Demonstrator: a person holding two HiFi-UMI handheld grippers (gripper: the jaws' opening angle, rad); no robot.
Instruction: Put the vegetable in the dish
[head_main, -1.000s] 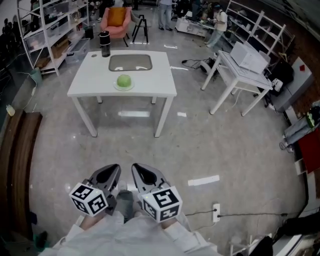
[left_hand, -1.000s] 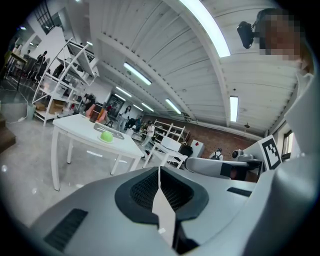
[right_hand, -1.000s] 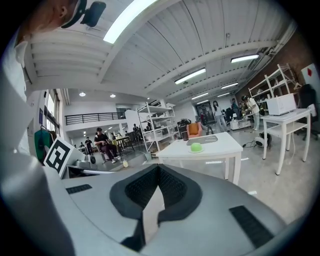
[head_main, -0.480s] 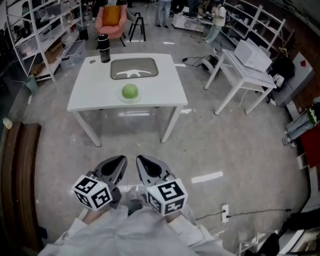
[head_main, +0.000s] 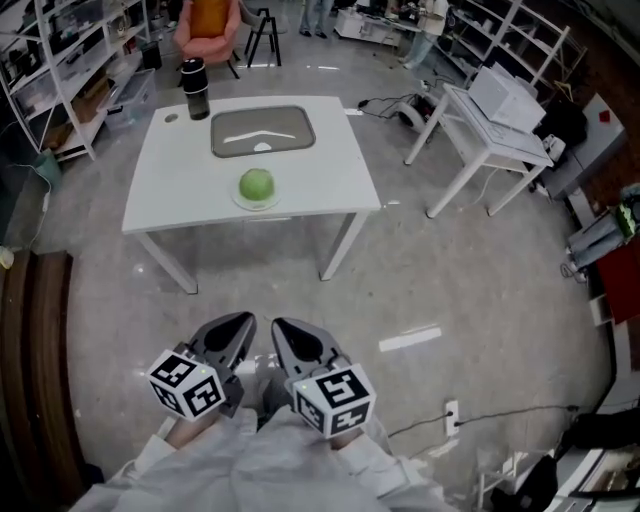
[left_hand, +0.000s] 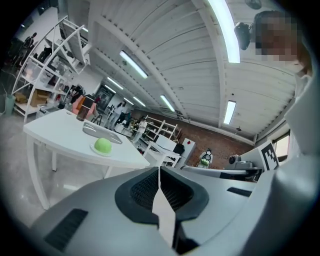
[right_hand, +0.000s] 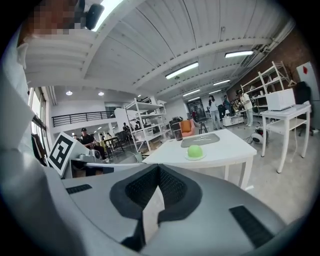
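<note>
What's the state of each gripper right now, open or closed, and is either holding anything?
Left gripper: closed, holding nothing.
Right gripper: closed, holding nothing.

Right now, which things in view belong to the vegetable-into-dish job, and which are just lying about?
Job: round green vegetable, pale saucer under it, grey rectangular tray, likely the dish, white table, left hand-held gripper and right hand-held gripper, both shut.
Lying about: dark cylindrical flask, pink chair with orange cushion, black tripod.
</note>
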